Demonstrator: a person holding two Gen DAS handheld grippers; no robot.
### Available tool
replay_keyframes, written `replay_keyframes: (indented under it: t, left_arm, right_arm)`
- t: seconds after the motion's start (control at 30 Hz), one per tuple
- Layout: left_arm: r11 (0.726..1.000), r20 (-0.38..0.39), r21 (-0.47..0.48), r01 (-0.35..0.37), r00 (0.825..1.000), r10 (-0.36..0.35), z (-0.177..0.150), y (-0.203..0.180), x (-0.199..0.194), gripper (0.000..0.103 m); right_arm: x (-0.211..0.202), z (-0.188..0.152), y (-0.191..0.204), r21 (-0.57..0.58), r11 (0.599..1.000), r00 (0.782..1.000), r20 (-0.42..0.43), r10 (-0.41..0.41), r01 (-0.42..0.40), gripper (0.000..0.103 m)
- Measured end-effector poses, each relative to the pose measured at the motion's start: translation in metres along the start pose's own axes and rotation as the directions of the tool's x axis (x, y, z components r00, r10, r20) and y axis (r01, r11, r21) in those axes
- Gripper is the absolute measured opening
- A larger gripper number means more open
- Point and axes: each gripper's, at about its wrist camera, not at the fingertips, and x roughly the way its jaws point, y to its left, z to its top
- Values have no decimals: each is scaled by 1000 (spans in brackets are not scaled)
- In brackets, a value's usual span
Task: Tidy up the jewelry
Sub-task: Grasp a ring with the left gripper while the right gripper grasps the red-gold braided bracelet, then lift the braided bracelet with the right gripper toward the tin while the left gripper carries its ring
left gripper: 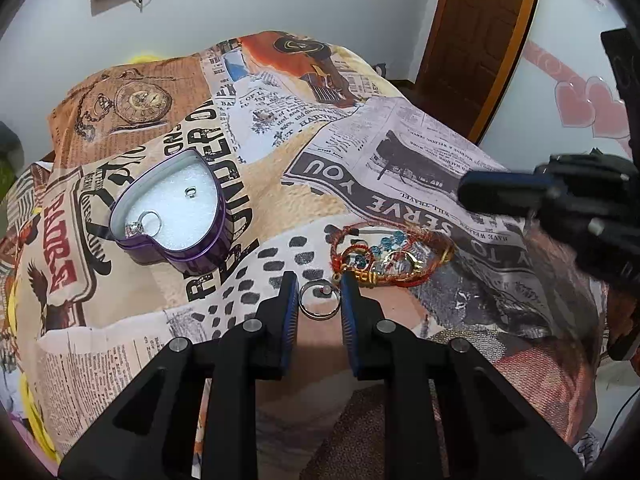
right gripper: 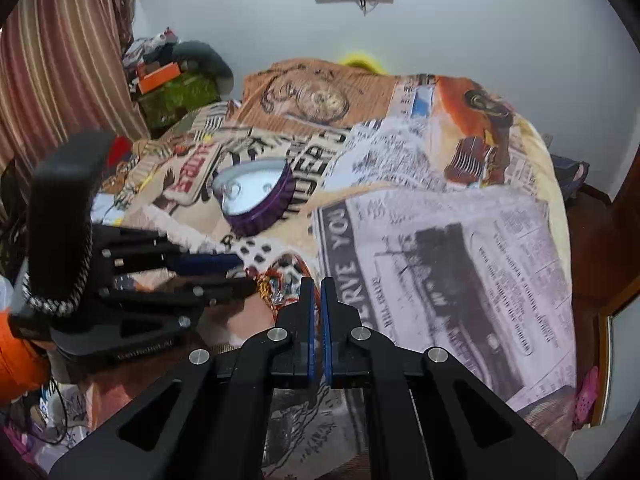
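A purple heart-shaped tin point(left gripper: 176, 216) with a white foam bed lies open on the printed bedspread; a silver ring point(left gripper: 146, 222) and a small stud point(left gripper: 190, 191) rest inside it. My left gripper point(left gripper: 319, 286) is open, its jaws on either side of a silver hoop ring point(left gripper: 320, 300) lying on the cloth. A tangle of red, gold and blue bracelets point(left gripper: 384, 258) lies just right of it. My right gripper point(right gripper: 317, 286) is shut and empty, hovering near the bracelets point(right gripper: 280, 280). The tin also shows in the right wrist view point(right gripper: 256, 200).
The newspaper-print bedspread point(left gripper: 400, 168) covers the bed. A wooden door point(left gripper: 476, 40) stands at the back right. A striped curtain point(right gripper: 60, 60) and cluttered shelf items point(right gripper: 168, 76) are on the left. The left gripper body point(right gripper: 120, 280) sits close beside my right gripper.
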Motion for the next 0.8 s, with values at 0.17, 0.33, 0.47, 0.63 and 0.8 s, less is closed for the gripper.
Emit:
replay_keyframes:
  t: [0.17, 0.33, 0.47, 0.63, 0.8]
  left_arm:
    - [1000, 8, -10, 3, 1000, -2, -3, 0, -8, 21]
    - [1000, 27, -13, -5, 1000, 5, -8, 2, -21, 21]
    - [1000, 38, -12, -16, 999, 16, -12, 5, -30, 21]
    - [999, 43, -18, -31, 999, 32, -17, 9, -35, 21]
    - [999, 38, -34, -36, 999, 37, -21, 14, -34, 21]
  right_arm:
    - [-11, 9, 1, -7, 1000, 999, 32, -5, 5, 3]
    - [-3, 6, 1, -14, 1000, 1000, -10, -11, 11, 5]
    - [10, -3, 2, -13, 1000, 997, -77, -5, 4, 26]
    - [25, -12, -2, -10, 999, 993, -109, -44, 44, 26]
    - [41, -22, -6, -8, 999, 987, -149, -51, 50, 24]
